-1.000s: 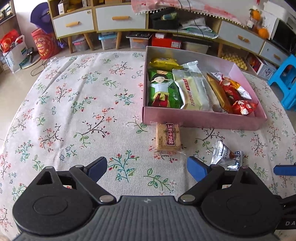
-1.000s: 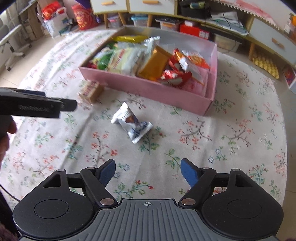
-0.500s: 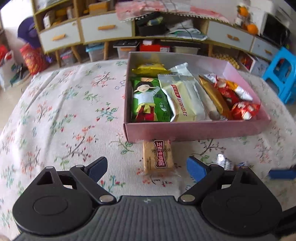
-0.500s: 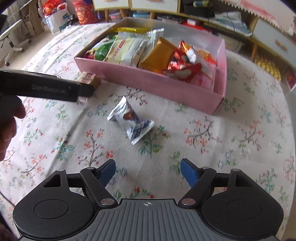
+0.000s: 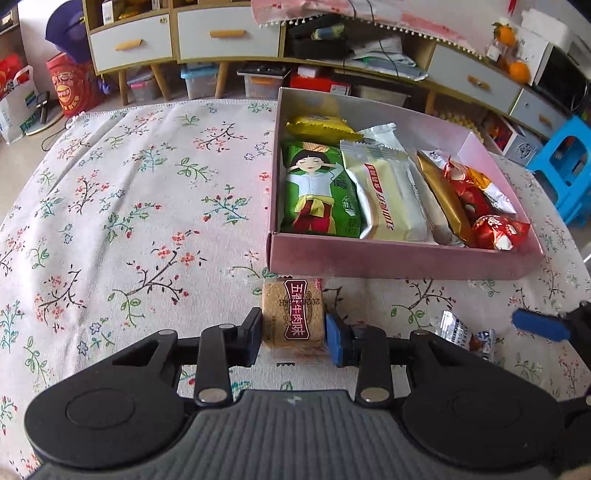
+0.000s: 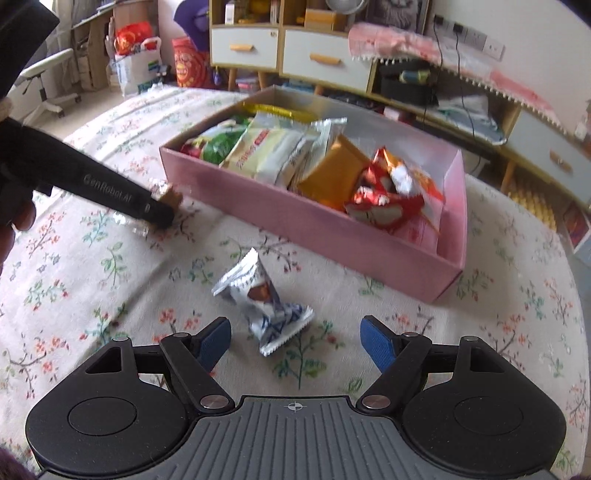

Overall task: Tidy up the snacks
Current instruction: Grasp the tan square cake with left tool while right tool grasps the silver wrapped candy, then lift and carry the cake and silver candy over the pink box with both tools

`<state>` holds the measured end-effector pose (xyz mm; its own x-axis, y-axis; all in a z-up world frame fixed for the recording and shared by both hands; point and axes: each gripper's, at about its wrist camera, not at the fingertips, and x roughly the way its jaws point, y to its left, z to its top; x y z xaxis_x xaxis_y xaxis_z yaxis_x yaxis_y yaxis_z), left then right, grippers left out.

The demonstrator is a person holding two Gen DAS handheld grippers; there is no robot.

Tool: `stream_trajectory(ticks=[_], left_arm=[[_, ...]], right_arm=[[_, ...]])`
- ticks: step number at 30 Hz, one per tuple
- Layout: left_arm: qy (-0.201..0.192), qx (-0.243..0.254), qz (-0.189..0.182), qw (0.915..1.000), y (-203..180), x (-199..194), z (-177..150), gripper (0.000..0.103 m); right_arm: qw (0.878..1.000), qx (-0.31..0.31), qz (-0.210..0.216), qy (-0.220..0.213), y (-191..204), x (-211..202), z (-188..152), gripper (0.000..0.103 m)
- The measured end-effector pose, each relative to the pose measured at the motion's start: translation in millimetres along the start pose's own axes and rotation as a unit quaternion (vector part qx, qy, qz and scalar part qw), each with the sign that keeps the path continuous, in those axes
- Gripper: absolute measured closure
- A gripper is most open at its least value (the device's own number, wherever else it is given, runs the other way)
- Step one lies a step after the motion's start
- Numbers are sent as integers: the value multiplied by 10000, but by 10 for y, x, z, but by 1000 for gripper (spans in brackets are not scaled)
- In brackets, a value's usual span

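Left gripper [image 5: 293, 334] — jaws closing on the tan biscuit pack [image 5: 293, 314], pads against both long sides, pack lying flat on the tabletop [image 5: 122, 206] just short of the near wall of the pink box [image 5: 399, 258]. Right gripper [image 6: 295, 338] — wide, holding nothing, poised low over the silver-and-blue candy wrapper [image 6: 264, 295], which lies loose on the cloth, apart from the box.

Step in hand, as judged: securing the biscuit pack for a lift into the box. Best done with the pads kept square on the pack's middle, squeeze firm but short of crushing — crumbly contents likely. Lift straight up first, high enough to clear the near wall, then forward and down into free space.

Box contents, left to right in the left wrist view: yellow packet [image 5: 319, 125] at the back, green packet with cartoon figure [image 5: 317, 192], cream packet [image 5: 388, 195], gold packet [image 5: 441, 195], red-wrapped sweets [image 5: 495, 230]. Left half closely packed; bare floor visible only toward the far right corner, so a drop there or on top of the flat packets seems the likely choice.

In the way: the near wall directly ahead of the pack; the right gripper close at the left gripper's right, both working the same strip of tabletop. Beyond the tabletop — low cabinet with drawers [image 5: 225, 35], storage bins beneath, blue stool [image 5: 565, 162], red bag [image 5: 74, 88] on the floor. None within reach of the move.
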<state>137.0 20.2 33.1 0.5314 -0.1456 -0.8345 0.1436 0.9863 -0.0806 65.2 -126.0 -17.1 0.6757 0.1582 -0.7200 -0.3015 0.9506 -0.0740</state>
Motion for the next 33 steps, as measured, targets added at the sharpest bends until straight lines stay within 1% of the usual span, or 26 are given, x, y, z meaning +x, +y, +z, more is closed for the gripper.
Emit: stream_trajectory(ticks=[3, 5, 6, 7, 8, 10, 12, 14, 18, 22, 26, 29, 33], left_arm=[[22, 17, 10, 10000, 13, 8, 5, 71], [32, 22, 26, 10000, 13, 14, 10, 71], [40, 13, 28, 10000, 16, 14, 11, 71], [48, -2, 30, 10000, 18, 8, 10, 71], [63, -18, 28, 10000, 22, 4, 14, 71], [80, -65, 2, 9999, 35, -15, 18, 71], [77, -73, 8, 9999, 40, -26, 20, 71], [84, -76, -2, 9999, 39, -32, 17, 71], [79, -75, -30, 9999, 23, -47, 13, 71], [50, -96, -31, 9999, 24, -76, 27, 71], [25, -142, -65, 9999, 36, -94, 46, 71], [4, -126, -48, 9999, 23, -102, 49, 71], [6, -63, -3, 10000, -12, -101, 45, 71]], right_arm=[[9999, -31, 55, -137, 24, 19, 5, 26], [9997, -127, 190, -95, 66, 56, -6, 30], [9994, -180, 276, -116, 92, 58, -9, 43], [9991, -215, 354, -103, 115, 50, 10, 49], [9987, -199, 459, -20, 135, 42, 41, 68], [9987, -43, 462, 227, 175, 21, 106, 75], [9970, 266, 618, 383, 190, -24, 156, 76], [9960, 381, 708, 395, 232, -75, 180, 76], [9958, 399, 663, 487, 290, -107, 167, 76], [9953, 542, 561, 578, 241, -90, 145, 76], [9935, 804, 591, 552, 150, -130, 166, 76], [9928, 915, 587, 497, 106, -153, 196, 76], [9916, 1031, 561, 538, 80, -143, 195, 76]])
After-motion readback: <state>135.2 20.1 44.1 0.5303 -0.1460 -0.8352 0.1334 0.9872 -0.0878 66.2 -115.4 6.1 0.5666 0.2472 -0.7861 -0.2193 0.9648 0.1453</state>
